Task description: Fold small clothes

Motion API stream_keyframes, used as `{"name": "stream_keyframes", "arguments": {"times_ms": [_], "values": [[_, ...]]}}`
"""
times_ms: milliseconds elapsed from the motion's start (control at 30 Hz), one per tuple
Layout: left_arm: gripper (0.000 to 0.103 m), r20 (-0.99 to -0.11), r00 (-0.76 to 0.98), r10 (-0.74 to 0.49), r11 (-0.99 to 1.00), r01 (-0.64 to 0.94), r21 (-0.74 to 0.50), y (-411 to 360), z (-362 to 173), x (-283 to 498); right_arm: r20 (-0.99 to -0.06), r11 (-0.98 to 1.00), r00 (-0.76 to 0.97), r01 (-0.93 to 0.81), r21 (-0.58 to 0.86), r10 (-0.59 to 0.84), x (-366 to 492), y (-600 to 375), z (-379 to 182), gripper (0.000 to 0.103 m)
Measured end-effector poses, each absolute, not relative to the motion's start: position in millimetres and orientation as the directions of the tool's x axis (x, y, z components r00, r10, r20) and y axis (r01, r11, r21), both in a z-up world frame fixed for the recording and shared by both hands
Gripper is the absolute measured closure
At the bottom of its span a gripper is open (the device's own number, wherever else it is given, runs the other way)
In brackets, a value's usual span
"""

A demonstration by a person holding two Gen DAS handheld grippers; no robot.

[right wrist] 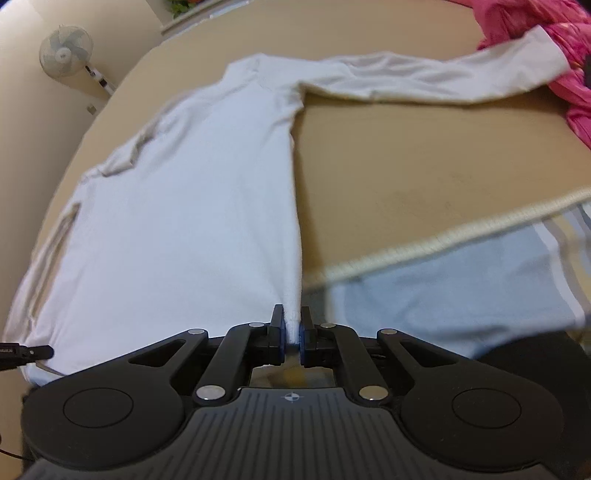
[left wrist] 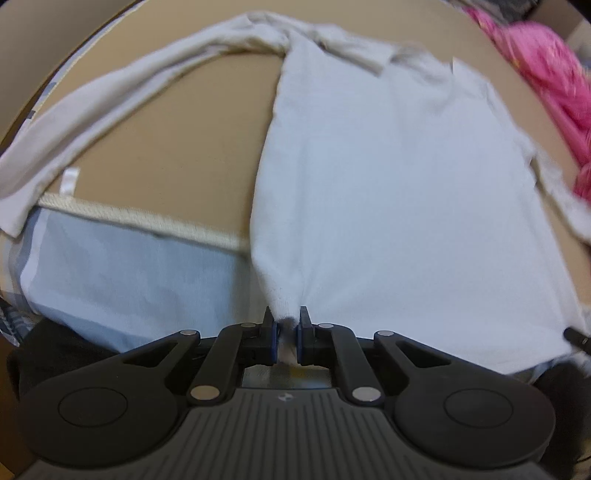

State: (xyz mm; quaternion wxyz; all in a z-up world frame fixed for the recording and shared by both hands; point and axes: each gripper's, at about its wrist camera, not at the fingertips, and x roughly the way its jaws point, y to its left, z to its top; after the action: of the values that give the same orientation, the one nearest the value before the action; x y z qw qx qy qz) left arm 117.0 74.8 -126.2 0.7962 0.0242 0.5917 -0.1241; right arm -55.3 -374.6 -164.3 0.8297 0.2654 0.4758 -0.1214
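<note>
Two tongs, left (left wrist: 287, 326) and right (right wrist: 293, 328), pinch one white shirt (left wrist: 399, 177) (hem corners).

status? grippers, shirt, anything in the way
Left gripper shut on white shirt hem corner. Right gripper shut on the other hem corner. Shirt flat, both sleeves spread out. Pink garment touching the right sleeve's cuff.

One white long-sleeved shirt (left wrist: 388, 184), one pink garment (left wrist: 546, 74), two tongs (left wrist: 287, 328), one fan (right wrist: 65, 51).
</note>
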Motion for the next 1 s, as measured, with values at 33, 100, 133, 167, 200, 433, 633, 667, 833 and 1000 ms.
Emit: {"name": "stream_keyframes", "arguments": {"times_ms": [33, 100, 133, 167, 200, 433, 633, 667, 833, 1000], "values": [[0.085, -0.954, 0.263, -0.145, 0.970, 0.230, -0.084, 73.4, -135.7, 114.8, -0.864, 0.825, 0.502, 0.469, 0.316, 0.045, -56.0, -375.8, -175.3, 0.097], [0.072, -0.969, 0.237, -0.068, 0.972, 0.233, -0.012, 70.0, -157.1, 114.4, -0.884, 0.807, 0.466, 0.516, 0.288, 0.017, -52.8, -379.4, -192.5, 0.096], [0.055, -0.968, 0.245, -0.045, 0.972, 0.236, 0.015, 70.1, -161.4, 114.2, -0.903, 0.807, 0.430, 0.530, 0.260, 0.009, -48.2, -379.2, -202.2, 0.094], [0.046, -0.965, 0.260, -0.022, 0.971, 0.237, 0.042, 70.6, -160.1, 113.4, -0.921, 0.810, 0.391, 0.540, 0.228, -0.002, -45.4, -378.7, -209.4, 0.084], [0.037, -0.959, 0.282, -0.005, 0.967, 0.245, 0.067, 72.2, -154.9, 112.2, -0.930, 0.812, 0.367, 0.549, 0.196, -0.023, -44.6, -377.9, -211.5, 0.074], [0.022, -0.888, 0.455, -0.071, 0.956, 0.286, 0.070, 72.0, -86.7, 145.5, -0.913, 0.831, 0.384, 0.547, 0.106, -0.137, -52.2, -374.0, -178.7, 0.038], [0.017, -0.874, 0.462, -0.147, 0.958, 0.287, -0.009, 3.5, -69.8, 268.1, -0.888, 0.837, 0.448, 0.521, 0.169, -0.100, -23.2, -370.0, -160.3, 0.038], [0.017, -0.888, 0.433, -0.153, 0.961, 0.273, -0.033, -7.6, -76.8, 292.6, -0.885, 0.848, 0.455, 0.503, 0.165, -0.098, -13.4, -368.1, -159.8, 0.038], [0.017, -0.921, 0.244, -0.302, 0.952, 0.125, -0.279, -39.5, -117.6, 386.4, -0.894, 0.886, 0.434, 0.450, 0.107, -0.113, 28.8, -367.4, -169.0, 0.038], [0.018, -0.925, 0.158, -0.345, 0.939, 0.060, -0.340, -73.6, -155.8, 451.9, -0.919, 0.875, 0.387, 0.469, 0.122, -0.080, 47.0, -376.7, -185.9, 0.038]]}}
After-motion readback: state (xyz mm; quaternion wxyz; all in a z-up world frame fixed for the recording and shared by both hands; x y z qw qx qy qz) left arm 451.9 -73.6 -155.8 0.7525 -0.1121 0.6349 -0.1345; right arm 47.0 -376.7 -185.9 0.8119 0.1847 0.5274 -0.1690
